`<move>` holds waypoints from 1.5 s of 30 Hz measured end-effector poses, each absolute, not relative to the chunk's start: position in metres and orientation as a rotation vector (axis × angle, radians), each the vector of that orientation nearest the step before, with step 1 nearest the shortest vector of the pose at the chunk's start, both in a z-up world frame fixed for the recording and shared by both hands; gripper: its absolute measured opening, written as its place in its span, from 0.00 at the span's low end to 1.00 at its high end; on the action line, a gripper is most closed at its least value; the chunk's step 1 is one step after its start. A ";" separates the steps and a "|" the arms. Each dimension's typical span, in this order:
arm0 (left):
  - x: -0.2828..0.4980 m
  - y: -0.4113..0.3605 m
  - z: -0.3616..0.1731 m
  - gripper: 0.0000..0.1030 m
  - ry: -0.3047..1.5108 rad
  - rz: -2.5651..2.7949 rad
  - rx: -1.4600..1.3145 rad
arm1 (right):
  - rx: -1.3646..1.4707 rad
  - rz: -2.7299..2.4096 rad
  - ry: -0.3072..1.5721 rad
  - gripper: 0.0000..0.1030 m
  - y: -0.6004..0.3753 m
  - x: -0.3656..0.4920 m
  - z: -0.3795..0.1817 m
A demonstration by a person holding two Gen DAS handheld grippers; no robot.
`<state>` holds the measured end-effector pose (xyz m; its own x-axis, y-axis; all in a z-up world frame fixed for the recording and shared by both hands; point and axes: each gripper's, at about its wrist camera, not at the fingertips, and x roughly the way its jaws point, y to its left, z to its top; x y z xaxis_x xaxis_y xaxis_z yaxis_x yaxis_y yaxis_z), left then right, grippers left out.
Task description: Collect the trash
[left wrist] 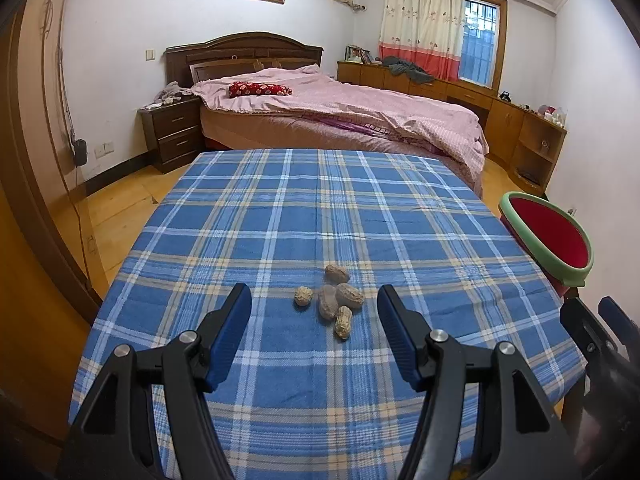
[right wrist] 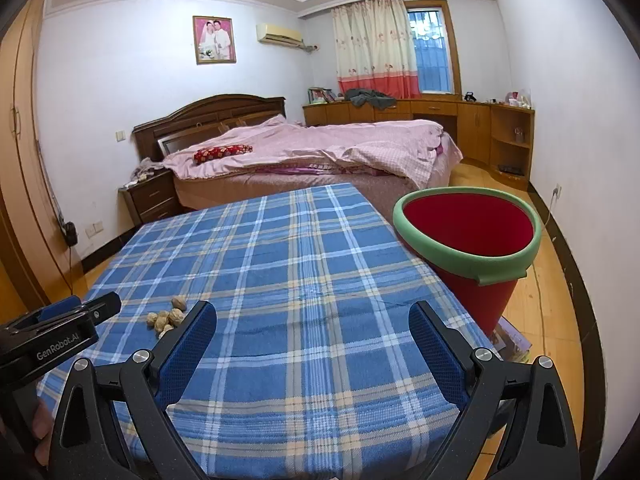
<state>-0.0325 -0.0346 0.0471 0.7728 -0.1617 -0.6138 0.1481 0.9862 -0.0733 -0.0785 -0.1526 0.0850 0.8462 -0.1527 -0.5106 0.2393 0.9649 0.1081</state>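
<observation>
Table (left wrist: 280, 208) under blue plaid cloth is my reference. Bin (right wrist: 472, 248), red with a green rim, sits just off the table's right edge, mouth open and nothing visible inside.

My left gripper (left wrist: 314, 304) hangs over the table's near end, jaws apart, nothing between them. My right gripper (right wrist: 312, 320) is also over the near end, toward the bin side, jaws spread, holding nothing.

Trash: five peanuts (left wrist: 330, 300) in a loose cluster on the cloth near the table's middle line, close to the near end, just ahead of my left fingertips. Four bunch together, some touching; one sits slightly apart on the left.

Handling, my read: very light, shells stiff but brittle, so a hard squeeze likely cracks them. Rounded, so they may roll or squirt out. I'd take one at a time across the narrow waist, pads on the long sides. The loner or the nearest one looks easiest. Cloth may bunch under the tips.
</observation>
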 end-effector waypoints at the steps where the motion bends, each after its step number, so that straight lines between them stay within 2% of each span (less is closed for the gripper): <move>1: -0.033 -0.035 0.047 0.63 0.668 -0.168 -0.022 | 0.171 -0.207 0.523 0.94 -0.153 -0.078 0.085; 45: -0.034 -0.036 0.043 0.63 0.678 -0.164 -0.021 | 0.179 -0.209 0.540 0.94 -0.153 -0.077 0.075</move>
<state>-0.0338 -0.0357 0.0432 0.7665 -0.1583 -0.6225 0.1445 0.9868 -0.0730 -0.0771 -0.1532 0.0754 0.8375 -0.1496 -0.5256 0.2435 0.9632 0.1138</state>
